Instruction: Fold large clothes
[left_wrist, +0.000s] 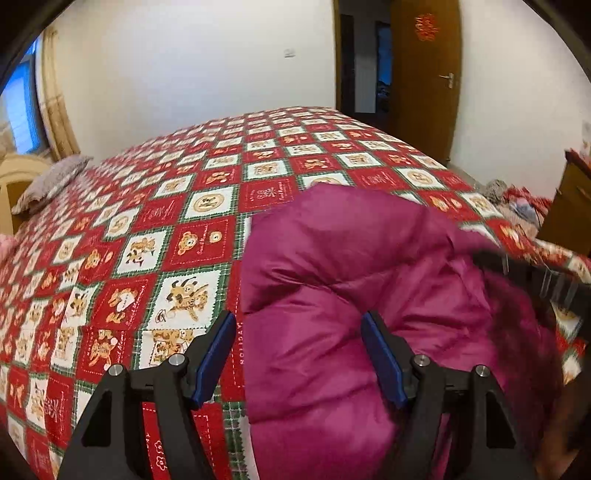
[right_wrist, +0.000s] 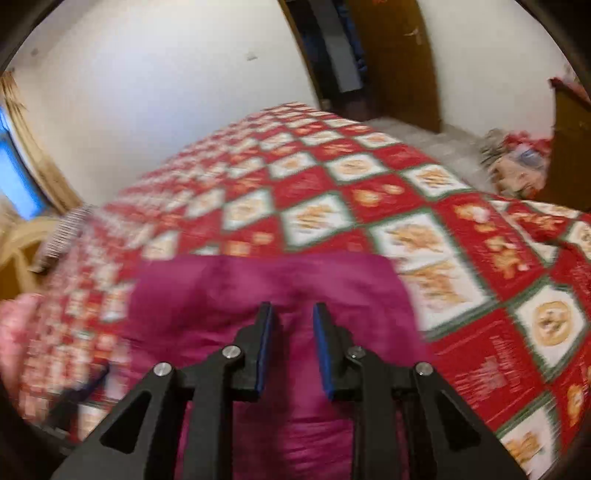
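Note:
A puffy magenta jacket lies bunched on the red checked bedspread. My left gripper hovers open and wide over the jacket's left edge. Its left finger is over the bedspread, its right finger over the jacket, and nothing is pinched. In the right wrist view my right gripper sits just above the jacket. A narrow gap shows between its blue pads, with no cloth caught in it. A blurred black part of that tool shows over the jacket's right side in the left wrist view.
The bedspread covers a large bed that runs to the far wall. A grey pillow lies at its left end. A brown door, a wooden cabinet and a pile of things on the floor are to the right.

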